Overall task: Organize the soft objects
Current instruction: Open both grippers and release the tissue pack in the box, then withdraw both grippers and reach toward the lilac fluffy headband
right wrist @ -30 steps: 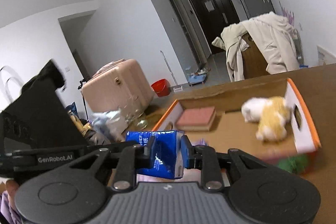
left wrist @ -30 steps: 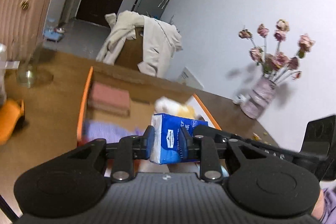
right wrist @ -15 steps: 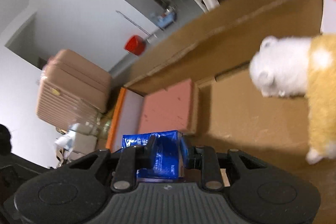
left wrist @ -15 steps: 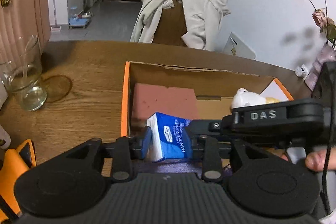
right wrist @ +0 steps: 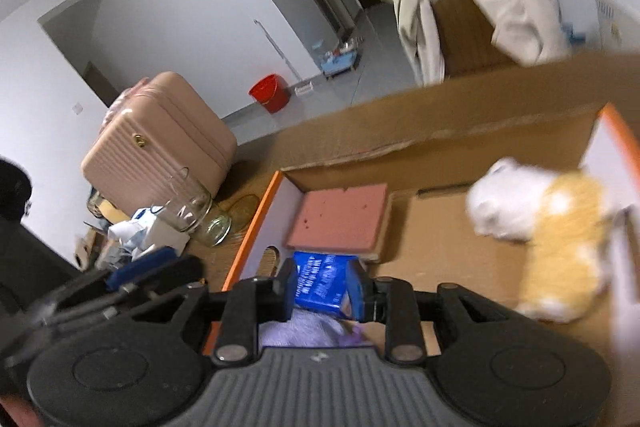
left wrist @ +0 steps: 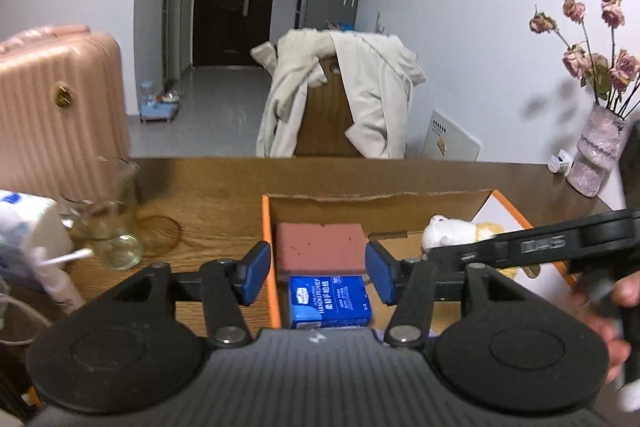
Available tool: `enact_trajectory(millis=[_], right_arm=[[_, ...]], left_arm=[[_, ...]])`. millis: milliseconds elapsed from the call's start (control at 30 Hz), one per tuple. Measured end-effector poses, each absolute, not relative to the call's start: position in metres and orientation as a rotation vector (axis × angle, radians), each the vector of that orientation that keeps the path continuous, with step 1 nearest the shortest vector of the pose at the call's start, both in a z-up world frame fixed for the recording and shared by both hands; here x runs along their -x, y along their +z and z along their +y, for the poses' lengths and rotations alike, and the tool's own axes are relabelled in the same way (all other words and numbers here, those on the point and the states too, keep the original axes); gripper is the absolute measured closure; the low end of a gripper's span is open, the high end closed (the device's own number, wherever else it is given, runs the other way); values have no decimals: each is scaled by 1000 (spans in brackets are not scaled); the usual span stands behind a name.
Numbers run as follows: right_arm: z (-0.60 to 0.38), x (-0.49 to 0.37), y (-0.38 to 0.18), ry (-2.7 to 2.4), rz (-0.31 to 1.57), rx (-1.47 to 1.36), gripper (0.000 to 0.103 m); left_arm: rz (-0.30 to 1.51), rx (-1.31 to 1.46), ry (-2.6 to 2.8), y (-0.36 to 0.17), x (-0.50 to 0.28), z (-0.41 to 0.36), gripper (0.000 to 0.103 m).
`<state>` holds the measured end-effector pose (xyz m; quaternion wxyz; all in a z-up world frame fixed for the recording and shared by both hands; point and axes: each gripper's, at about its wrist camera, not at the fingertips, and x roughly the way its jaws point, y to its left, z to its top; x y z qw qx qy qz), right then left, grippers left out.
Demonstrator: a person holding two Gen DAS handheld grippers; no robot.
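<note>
Left gripper (left wrist: pixel 316 269) is spread wide over the blue tissue pack (left wrist: pixel 329 301), lower centre; right gripper (right wrist: pixel 323 293) pinches it inside the orange-rimmed cardboard box (right wrist: pixel 256 215).

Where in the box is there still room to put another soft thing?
The bare cardboard floor between the pink sponge and the plush toy is free. The box's left side is crowded: sponge, blue tissue pack, purple cloth, and the right tongs.
</note>
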<state>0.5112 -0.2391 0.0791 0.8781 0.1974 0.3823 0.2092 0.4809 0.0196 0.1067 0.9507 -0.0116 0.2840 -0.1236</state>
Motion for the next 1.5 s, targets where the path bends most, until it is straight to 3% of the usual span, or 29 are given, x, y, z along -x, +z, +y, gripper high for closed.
enact_trajectory(millis=[67, 133, 200, 367, 467, 533, 900, 1500], right_arm=[[-255, -487, 92, 416, 753, -374, 65], [-265, -459, 107, 389, 702, -316, 62], [-273, -433, 122, 365, 654, -262, 53], [-285, -369, 150, 315, 522, -157, 12], [-290, -330, 161, 295, 433, -106, 9], [-294, -307, 165, 279, 386, -101, 0], [-291, -209, 142, 246, 254, -44, 0], [-236, -82, 74, 263, 207, 67, 0]], left_arm=[[539, 17, -234, 116, -461, 23, 40], [498, 23, -222, 123, -441, 26, 25], [470, 22, -221, 129, -420, 26, 23], [395, 1, -190, 142, -365, 24, 17], [353, 6, -171, 145, -333, 21, 14], [327, -2, -163, 144, -312, 19, 11], [192, -20, -128, 137, -199, 6, 0], [207, 90, -85, 79, -93, 33, 0]])
